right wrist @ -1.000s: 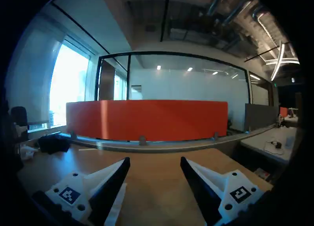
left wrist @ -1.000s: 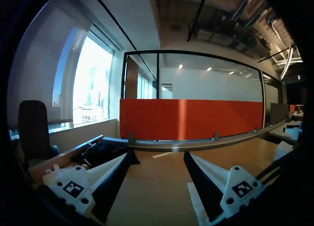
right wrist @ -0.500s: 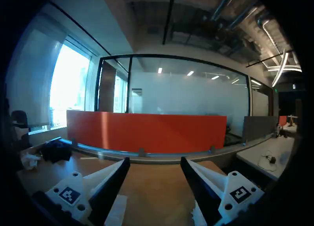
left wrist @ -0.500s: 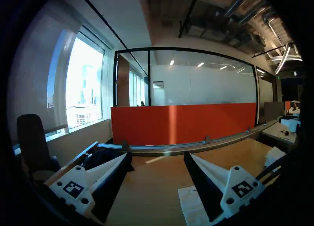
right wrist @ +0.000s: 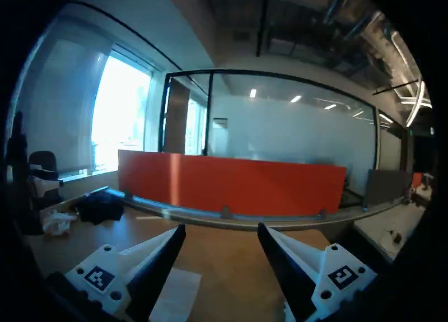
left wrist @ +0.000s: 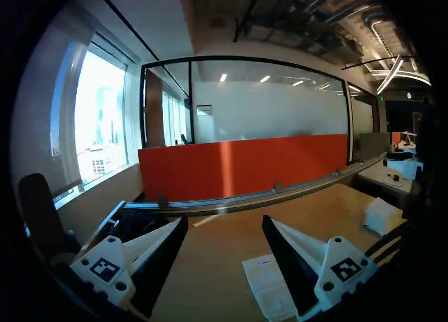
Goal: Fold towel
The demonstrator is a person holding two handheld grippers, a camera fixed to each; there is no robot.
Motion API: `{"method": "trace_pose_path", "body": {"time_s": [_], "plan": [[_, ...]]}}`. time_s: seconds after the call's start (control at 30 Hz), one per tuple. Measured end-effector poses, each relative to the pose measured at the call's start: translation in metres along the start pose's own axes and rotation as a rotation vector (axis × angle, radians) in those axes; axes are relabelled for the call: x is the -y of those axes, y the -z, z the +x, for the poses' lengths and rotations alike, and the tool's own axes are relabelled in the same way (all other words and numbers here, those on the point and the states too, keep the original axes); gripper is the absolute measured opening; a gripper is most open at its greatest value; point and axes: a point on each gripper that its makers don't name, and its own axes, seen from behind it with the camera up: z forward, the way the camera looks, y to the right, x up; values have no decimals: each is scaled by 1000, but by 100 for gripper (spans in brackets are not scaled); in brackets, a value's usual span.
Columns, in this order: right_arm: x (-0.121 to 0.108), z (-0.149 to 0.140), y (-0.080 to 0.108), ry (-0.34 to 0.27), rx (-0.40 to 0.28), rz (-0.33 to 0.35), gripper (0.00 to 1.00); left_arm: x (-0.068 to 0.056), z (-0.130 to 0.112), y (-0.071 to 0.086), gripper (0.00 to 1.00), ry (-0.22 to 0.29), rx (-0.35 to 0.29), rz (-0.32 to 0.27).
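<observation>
One flat white towel (left wrist: 266, 285) on wooden desk (left wrist: 224, 249)

The towel (left wrist: 266, 283) runs off the lower edge

The left gripper (left wrist: 223, 218) hangs over a wooden table (left wrist: 224, 249), fingers spread wide with nothing between them. A white towel (left wrist: 269, 280) lies flat beside the right finger. An orange partition (left wrist: 241, 165) lines the table's far edge, and a dark bundle (left wrist: 134, 224) sits at the far left corner.
</observation>
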Motion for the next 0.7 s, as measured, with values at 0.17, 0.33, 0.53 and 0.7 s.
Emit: {"method": "trace_pose_path", "body": {"time_s": [0.17, 0.33, 0.53, 0.7], "plan": [[23, -5, 0, 25, 55, 94, 100, -16, -5, -2, 98, -18, 50, -83], [42, -15, 0, 58, 105, 179, 100, -24, -15, -3, 98, -23, 84, -125], [58, -30, 0, 115, 158, 242, 100, -31, -29, -4, 98, -54, 113, -150], [67, -44, 3, 147, 193, 280, 100, -37, -39, -4, 98, -70, 127, -170]]}}
